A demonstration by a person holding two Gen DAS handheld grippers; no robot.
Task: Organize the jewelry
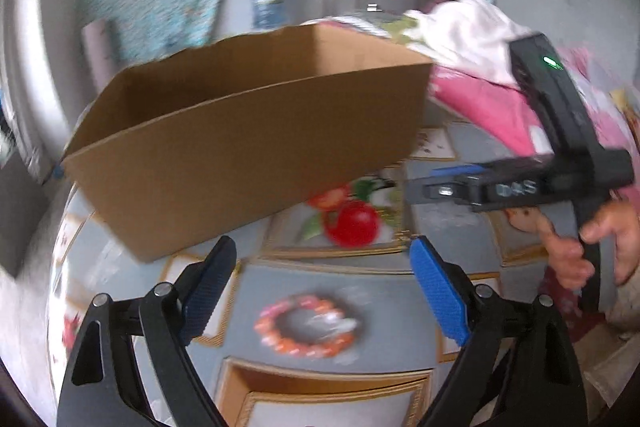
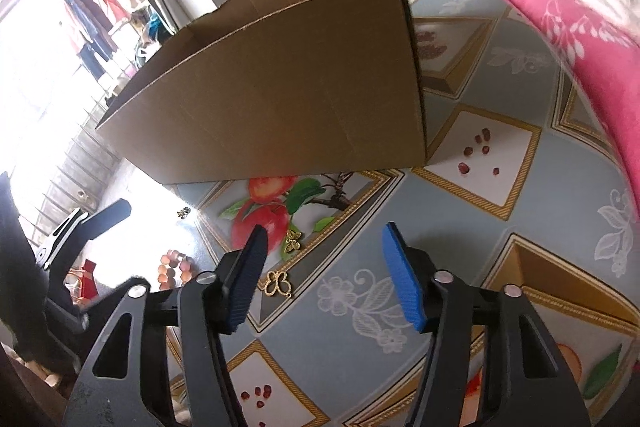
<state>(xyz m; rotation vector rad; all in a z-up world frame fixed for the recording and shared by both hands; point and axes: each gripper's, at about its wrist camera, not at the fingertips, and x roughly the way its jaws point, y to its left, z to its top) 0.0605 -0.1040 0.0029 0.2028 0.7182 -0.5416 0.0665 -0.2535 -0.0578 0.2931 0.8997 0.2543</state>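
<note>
Jaws of both the left gripper (image 1: pixel 320 291) and right gripper (image 2: pixel 324 275) stand apart, holding nothing. The bracelet (image 1: pixel 306 327) lies on the table (image 1: pixel 400 291) below the left jaws, 2 gold charms (image 2: pixel 280 283) near the right. The box (image 2: pixel 280 99) stands behind; its inside is hidden.

Both wrist cams sit low and close over the patterned tablecloth (image 1: pixel 360 279), looking forward between their own fingers at the same cardboard box (image 1: pixel 248 139), left one from further left.
</note>
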